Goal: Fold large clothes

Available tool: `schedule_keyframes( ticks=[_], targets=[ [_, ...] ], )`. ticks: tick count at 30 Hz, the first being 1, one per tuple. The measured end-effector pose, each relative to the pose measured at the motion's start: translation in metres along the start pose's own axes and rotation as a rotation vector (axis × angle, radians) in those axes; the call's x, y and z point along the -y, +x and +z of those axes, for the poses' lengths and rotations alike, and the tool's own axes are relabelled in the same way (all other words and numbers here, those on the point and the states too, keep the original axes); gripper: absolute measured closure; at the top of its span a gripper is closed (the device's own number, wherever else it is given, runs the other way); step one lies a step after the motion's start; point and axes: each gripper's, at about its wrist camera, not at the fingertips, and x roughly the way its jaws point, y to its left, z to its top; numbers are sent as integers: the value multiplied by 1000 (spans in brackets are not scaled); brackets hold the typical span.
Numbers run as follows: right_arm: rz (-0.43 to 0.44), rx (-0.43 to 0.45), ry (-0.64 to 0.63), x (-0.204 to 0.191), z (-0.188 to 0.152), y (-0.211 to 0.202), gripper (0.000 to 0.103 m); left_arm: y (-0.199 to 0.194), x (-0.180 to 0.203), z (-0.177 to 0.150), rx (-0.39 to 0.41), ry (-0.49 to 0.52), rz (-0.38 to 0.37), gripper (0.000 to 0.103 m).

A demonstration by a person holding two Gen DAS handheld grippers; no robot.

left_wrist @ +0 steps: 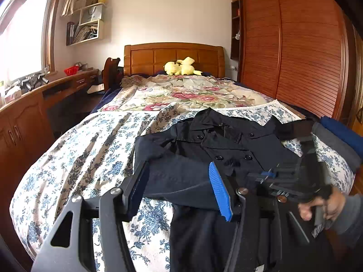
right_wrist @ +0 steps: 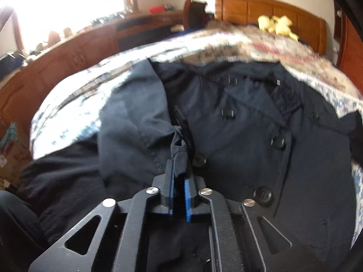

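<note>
The dark navy double-breasted cloth coat [right_wrist: 238,136] in the middle of the frame is a matt woven fabric, finely creased, with glossy black plastic buttons [right_wrist: 278,141]. Under it lies a white cotton-looking bedsheet printed with blue flowers [left_wrist: 79,154] — soft, rumpled, without sheen. At upper centre the orange-brown wooden headboard [left_wrist: 173,55] shines with a smooth varnish, as does the slatted reddish wooden wardrobe door [left_wrist: 301,45] at upper right. The pale yellow plush toy [left_wrist: 181,66] looks fuzzy. Low in the frame, the black matt gripper frames carry polished metal rivets [right_wrist: 152,190] and ribbed blue pads [left_wrist: 220,190] — rubbery in look.
</note>
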Motion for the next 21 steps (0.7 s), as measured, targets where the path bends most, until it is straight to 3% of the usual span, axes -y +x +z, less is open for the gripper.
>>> schedule_keyframes(
  ticks=[10,21],
  targets=[
    [20,202,-48,1,30,-110,102,-14,29,-5,-36,21,14,49],
    [-36,287,-51,34,23,-182,103,-21,69,6,-51,26,10,49]
  ],
)
